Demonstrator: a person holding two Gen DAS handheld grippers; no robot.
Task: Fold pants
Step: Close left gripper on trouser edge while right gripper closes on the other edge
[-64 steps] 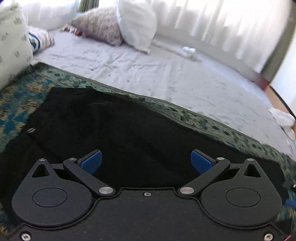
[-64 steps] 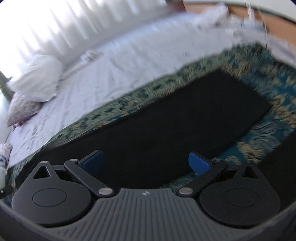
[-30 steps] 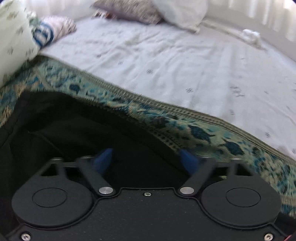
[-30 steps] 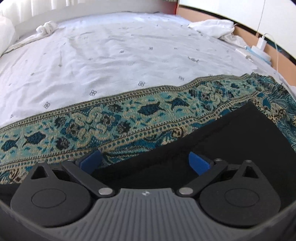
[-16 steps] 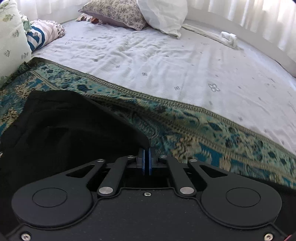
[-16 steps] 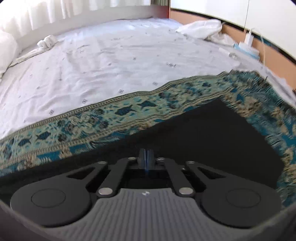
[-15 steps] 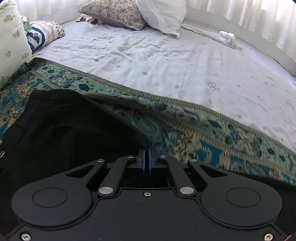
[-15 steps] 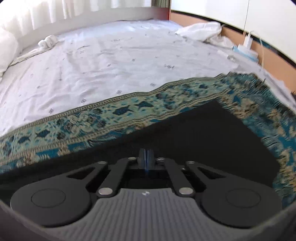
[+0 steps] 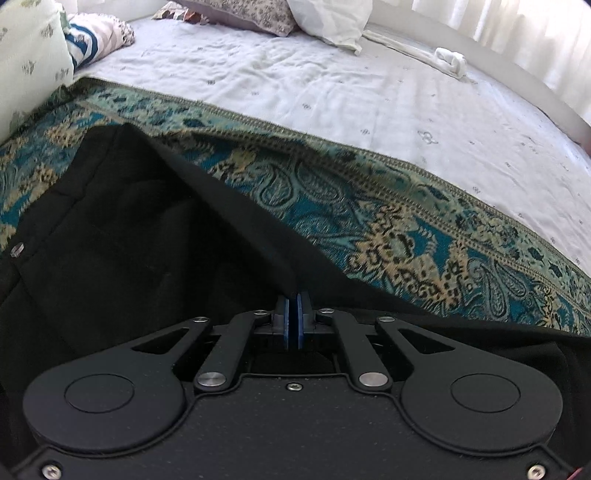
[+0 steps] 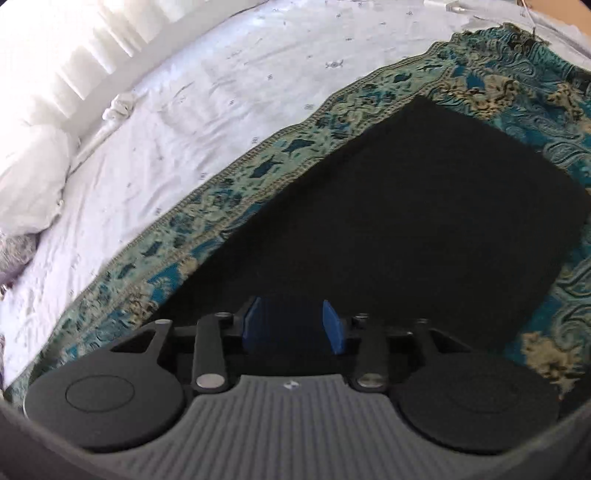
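Note:
Black pants (image 9: 140, 240) lie on a teal patterned throw (image 9: 406, 229) on a bed. In the left wrist view my left gripper (image 9: 294, 314) is shut on the pants' far edge, which rises to the blue pads. A metal button (image 9: 16, 250) shows at the left. In the right wrist view the pants' leg (image 10: 424, 221) lies flat and folded over the throw (image 10: 207, 229). My right gripper (image 10: 293, 323) is open above the black cloth, its blue pads (image 10: 253, 321) apart and empty.
A white sheet (image 9: 332, 88) covers the bed beyond the throw. Pillows (image 9: 325, 18) and a striped cloth (image 9: 92, 40) sit at the head. A rolled white cloth (image 9: 448, 59) lies near the curtain. A white pillow (image 10: 29, 177) shows at left in the right wrist view.
My right gripper has opened and let go of the pants, and its view has swung to look along the leg. My left gripper stays shut on the edge and has lifted it slightly.

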